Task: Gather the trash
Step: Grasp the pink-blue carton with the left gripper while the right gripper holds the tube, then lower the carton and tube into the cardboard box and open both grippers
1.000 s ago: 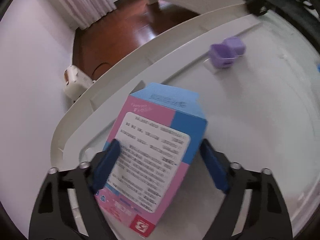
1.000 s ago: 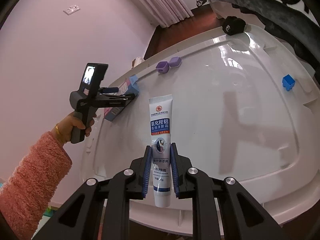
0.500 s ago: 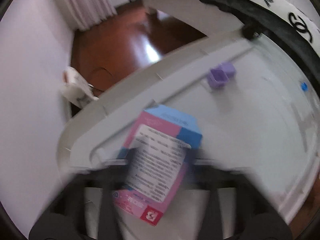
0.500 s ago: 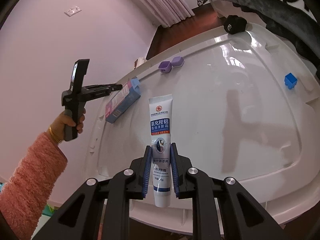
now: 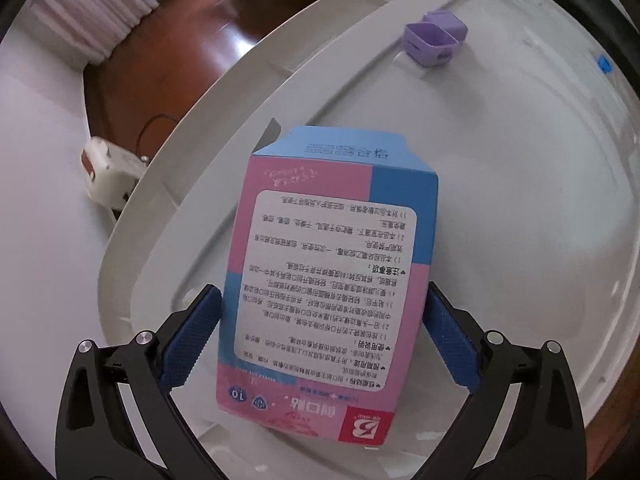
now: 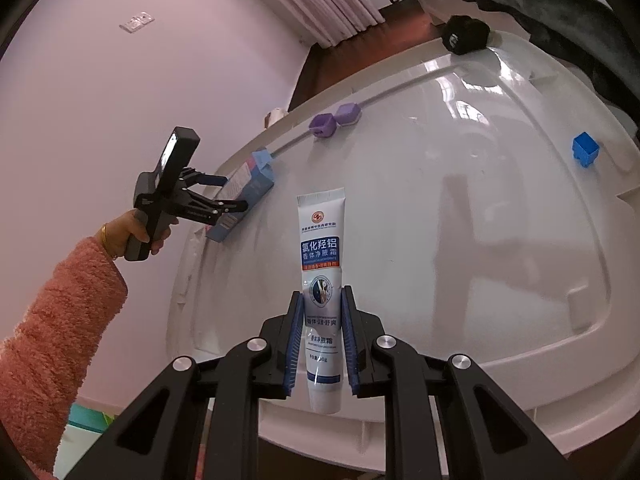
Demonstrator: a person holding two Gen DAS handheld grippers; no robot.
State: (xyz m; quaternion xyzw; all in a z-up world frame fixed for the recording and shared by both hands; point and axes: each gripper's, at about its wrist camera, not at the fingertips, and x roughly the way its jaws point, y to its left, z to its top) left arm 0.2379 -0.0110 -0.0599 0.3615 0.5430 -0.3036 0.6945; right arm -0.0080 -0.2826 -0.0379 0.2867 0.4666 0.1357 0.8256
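A pink-and-blue carton (image 5: 332,264) (white label panel, black print) lies on the glossy white table (image 5: 520,200), lilac case (image 5: 434,42) upper right.

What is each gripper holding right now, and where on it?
Right gripper clamps the white cream tube by its lower half. Left gripper, jaws just opened, straddles the pink-and-blue cardboard box without holding it.
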